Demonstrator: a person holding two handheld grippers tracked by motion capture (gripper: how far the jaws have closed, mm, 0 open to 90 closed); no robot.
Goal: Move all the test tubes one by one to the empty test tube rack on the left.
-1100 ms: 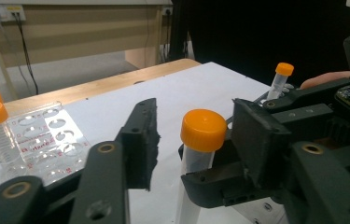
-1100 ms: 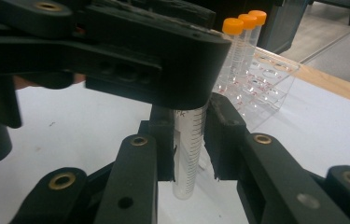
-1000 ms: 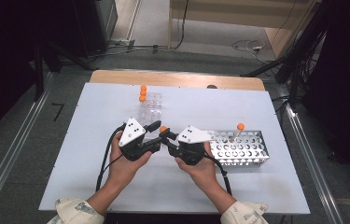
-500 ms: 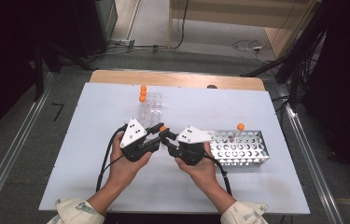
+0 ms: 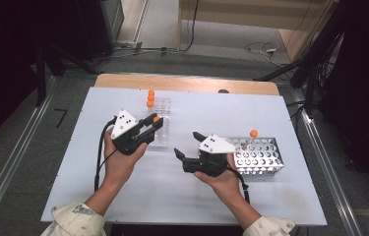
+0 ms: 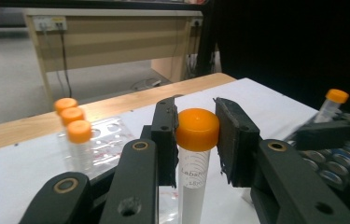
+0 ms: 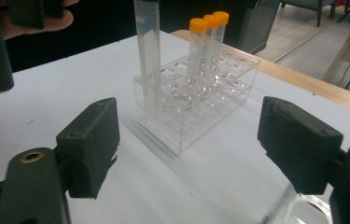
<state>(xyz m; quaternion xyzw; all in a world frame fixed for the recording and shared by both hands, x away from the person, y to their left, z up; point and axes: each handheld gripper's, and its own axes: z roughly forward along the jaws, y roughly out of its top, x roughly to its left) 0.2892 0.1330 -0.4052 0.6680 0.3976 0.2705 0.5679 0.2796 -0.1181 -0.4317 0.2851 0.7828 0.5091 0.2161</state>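
My left gripper (image 5: 154, 124) is shut on the orange cap of a clear tube (image 5: 156, 119), which hangs upright at the near end of the clear plastic rack (image 5: 161, 132). In the left gripper view both pads clamp the cap (image 6: 197, 127). In the right gripper view the tube (image 7: 148, 51) reaches down to the rack's (image 7: 196, 116) front row; whether it sits in a hole I cannot tell. My right gripper (image 5: 187, 144) stands to the right of it, its jaws having just been opening, and they are wide apart (image 7: 189, 140) with nothing between them.
Three orange-capped tubes (image 5: 150, 98) stand at the far end of the clear rack. A metal rack (image 5: 260, 156) with one orange-capped tube (image 5: 253, 133) sits to the right, behind my right hand. The white tabletop (image 5: 123, 206) ends at a wooden strip (image 5: 187, 82) at the back.
The two grippers met at the tube before. The right jaws have opened and let go; the left gripper has carried the tube left and away, over to the clear rack.
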